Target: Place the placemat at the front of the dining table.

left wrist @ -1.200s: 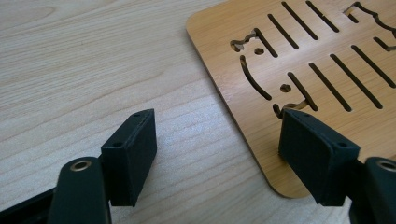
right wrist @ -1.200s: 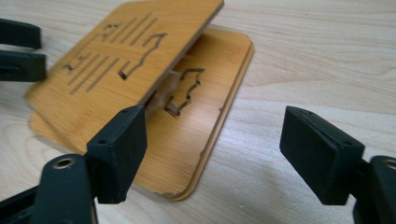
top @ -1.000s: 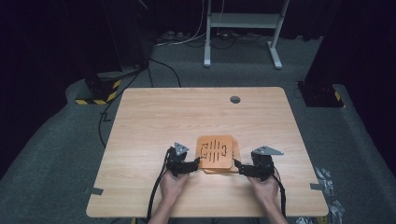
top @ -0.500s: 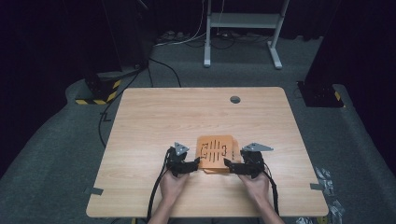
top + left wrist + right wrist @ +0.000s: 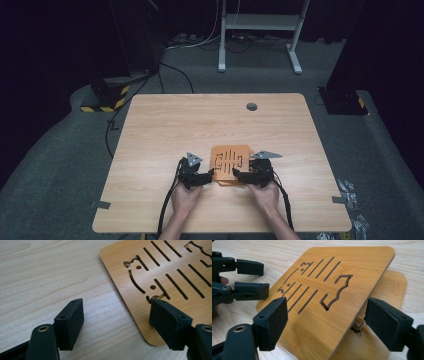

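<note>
Bamboo stand sat near the front edge of the table, between the two hands. It consisted of a slotted top board with a cat-shaped cut-out, tilted up over a flat base board; a small metal hinge piece showed in the gap between them at the near side.

Left claw was at the stand's left edge, jaws apart and gripping nothing. In the left gripper view, one jaw stood over bare table and the other over the corner of the top board; whether that jaw touched the board could not be told.

Right claw was at the stand's right front corner, jaws wide. They had just been closing slightly. In the right gripper view, the raised top board lay between the jaws, with its near edge low in the frame. Neither pad pressed on the wood, so nothing was gripped. The left claw's jaws appeared at far left in that view, just beside the board's far corner.

A round grey grommet sat in the table near its far edge, well apart from the stand.
</note>
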Demonstrator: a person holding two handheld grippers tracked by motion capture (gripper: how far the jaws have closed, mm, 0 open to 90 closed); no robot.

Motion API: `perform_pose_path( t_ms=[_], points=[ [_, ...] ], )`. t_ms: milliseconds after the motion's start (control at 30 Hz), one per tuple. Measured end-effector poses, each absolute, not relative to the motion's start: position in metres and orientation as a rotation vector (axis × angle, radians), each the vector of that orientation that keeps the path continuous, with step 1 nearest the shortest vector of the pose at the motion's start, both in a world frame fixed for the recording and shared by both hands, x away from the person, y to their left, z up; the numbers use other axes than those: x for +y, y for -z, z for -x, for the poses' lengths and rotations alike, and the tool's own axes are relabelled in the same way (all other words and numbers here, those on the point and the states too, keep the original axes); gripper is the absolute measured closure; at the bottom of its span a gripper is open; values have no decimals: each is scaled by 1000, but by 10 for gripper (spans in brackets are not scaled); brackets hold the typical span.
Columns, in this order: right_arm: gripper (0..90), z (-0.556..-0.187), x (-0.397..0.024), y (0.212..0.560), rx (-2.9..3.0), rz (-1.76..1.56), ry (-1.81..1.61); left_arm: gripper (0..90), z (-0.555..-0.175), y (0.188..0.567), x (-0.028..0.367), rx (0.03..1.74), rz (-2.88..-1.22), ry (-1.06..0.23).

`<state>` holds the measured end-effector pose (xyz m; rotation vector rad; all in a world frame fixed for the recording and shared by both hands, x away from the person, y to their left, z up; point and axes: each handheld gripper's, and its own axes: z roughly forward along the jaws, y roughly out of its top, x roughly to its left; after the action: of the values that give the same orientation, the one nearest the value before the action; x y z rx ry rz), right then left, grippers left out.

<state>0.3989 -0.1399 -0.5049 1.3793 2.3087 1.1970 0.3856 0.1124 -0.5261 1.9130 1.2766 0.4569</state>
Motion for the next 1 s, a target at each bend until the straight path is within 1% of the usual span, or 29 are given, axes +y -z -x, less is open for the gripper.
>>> perform_pose_path(
  t_ms=[400, 767, 900, 1000],
  points=[
    [253, -397, -139, 507, 2298, -1381, -1214, 278, -387, 526, 113, 1269, -1915, -452],
    [288, -388, -138, 500, 2268, -1348, -1255, 278, -387, 526, 115, 1277, -1902, -441],
    [315, -386, -137, 495, 2249, -1312, -1266, 277, -387, 526, 115, 1277, -1895, -437],
    [310, -385, -134, 492, 2246, -1271, -1248, 278, -387, 526, 115, 1278, -1890, -432]
  ],
)
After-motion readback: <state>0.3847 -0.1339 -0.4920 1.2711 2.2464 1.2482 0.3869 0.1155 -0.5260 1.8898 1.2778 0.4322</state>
